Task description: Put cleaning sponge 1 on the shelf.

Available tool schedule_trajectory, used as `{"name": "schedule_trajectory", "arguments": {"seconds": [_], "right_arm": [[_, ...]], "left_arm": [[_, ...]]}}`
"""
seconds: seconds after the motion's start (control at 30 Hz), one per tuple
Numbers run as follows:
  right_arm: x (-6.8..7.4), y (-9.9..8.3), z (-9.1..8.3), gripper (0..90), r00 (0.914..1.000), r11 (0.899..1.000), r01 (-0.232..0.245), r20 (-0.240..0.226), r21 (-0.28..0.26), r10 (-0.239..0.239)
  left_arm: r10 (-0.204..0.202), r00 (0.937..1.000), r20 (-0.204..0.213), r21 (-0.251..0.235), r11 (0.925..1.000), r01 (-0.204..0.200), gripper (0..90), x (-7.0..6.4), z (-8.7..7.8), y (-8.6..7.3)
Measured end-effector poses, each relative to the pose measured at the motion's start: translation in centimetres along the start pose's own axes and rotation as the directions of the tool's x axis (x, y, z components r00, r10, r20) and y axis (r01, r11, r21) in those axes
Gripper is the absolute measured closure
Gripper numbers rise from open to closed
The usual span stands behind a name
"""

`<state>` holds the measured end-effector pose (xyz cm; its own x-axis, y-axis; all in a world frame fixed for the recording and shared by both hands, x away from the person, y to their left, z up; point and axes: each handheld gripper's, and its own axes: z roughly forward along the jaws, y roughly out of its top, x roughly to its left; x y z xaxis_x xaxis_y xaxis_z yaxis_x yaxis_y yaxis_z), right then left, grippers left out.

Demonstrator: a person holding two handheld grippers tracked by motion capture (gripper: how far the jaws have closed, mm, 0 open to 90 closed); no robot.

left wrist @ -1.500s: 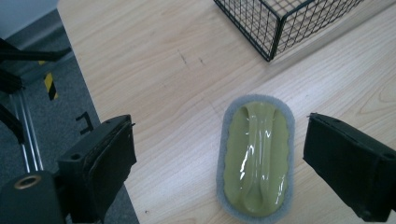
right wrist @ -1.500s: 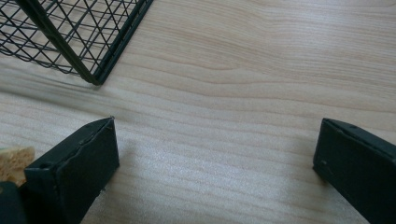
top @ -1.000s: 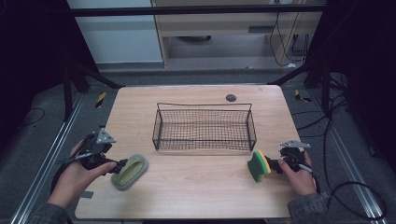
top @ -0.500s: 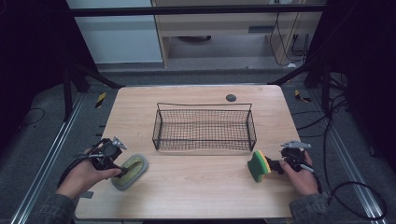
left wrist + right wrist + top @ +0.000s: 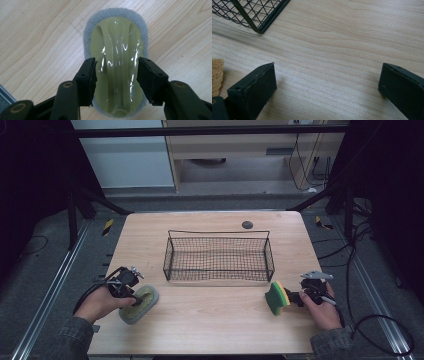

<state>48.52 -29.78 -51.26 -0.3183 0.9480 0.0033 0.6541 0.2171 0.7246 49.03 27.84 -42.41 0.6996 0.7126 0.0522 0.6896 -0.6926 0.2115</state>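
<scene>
Two scrubbing things lay on the pale wood-grain worktop [image 5: 210, 320], one at each near corner. At the near left sat an oval scrubber [image 5: 116, 62]: a grey, fuzzy pad rimming a glossy yellow-green plastic top with a raised ridge running down its middle. The left tongs [image 5: 116, 75] stood over it, their two black, blocky jaws parted and set either side of that ridge, close to the plastic, though I could not tell whether they touched it. From above, the scrubber [image 5: 138, 303] lay flat, just beside the person's left hand [image 5: 100, 302].

At the near right a rectangular sponge [image 5: 276, 297] stood on edge, green scouring layer facing left, yellow foam behind it. The right tongs [image 5: 325, 87] were spread wide over bare wood, gripping nothing; a porous tan corner of the sponge [image 5: 216, 75] showed just left of one jaw.

Between them, farther back, stood one black wire-mesh basket [image 5: 218, 256], long and rectangular. One small dark round disc [image 5: 247, 225] lay beyond it.
</scene>
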Motion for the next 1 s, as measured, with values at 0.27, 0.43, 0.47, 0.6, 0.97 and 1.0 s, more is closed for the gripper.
{"name": "schedule_trajectory", "arguments": {"seconds": [0.27, 0.43, 0.47, 0.6, 0.97, 1.0], "right_arm": [[0.0, 0.0, 0.0, 1.7, 1.0, 1.0, 0.001, 0.001, 0.0, -0.001], [0.0, 0.0, 0.0, 1.7, 1.0, 1.0, 0.008, 0.004, -0.002, -0.008], [0.0, 0.0, 0.0, 1.7, 1.0, 1.0, 0.008, 0.004, -0.002, -0.008], [0.0, -0.1, 0.0, 1.7, 1.0, 1.0, 0.008, 0.004, -0.002, -0.008], [0.0, -0.1, 0.0, 1.7, 0.9999, 1.0, 0.011, 0.005, -0.003, -0.011], [0.0, -0.1, 0.0, 1.7, 0.9999, 1.0, 0.014, 0.006, -0.003, -0.014]], "left_arm": [[-0.005, 0.9999, 0.015, 0.012, 0.9999, 0.005, 54.8, 0.1, 0.4, 0.3], [-0.005, 0.9997, 0.025, 0.03, 0.9995, 0.004, 55.7, 0.2, 0.8, 0.6], [-0.003, 0.9997, 0.025, 0.033, 0.9994, 0.002, 57.9, 0.2, 0.9, 0.6], [0.011, 0.9994, 0.032, 0.04, 0.9991, -0.012, 69.8, 0.2, 1.0, 0.7], [0.07, 0.9874, -0.142, -0.163, 0.9823, -0.093, 70.4, -1.2, -3.4, -0.4], [0.077, 0.9836, -0.164, -0.176, 0.9787, -0.105, 70.4, -1.3, -3.8, -0.6]]}}
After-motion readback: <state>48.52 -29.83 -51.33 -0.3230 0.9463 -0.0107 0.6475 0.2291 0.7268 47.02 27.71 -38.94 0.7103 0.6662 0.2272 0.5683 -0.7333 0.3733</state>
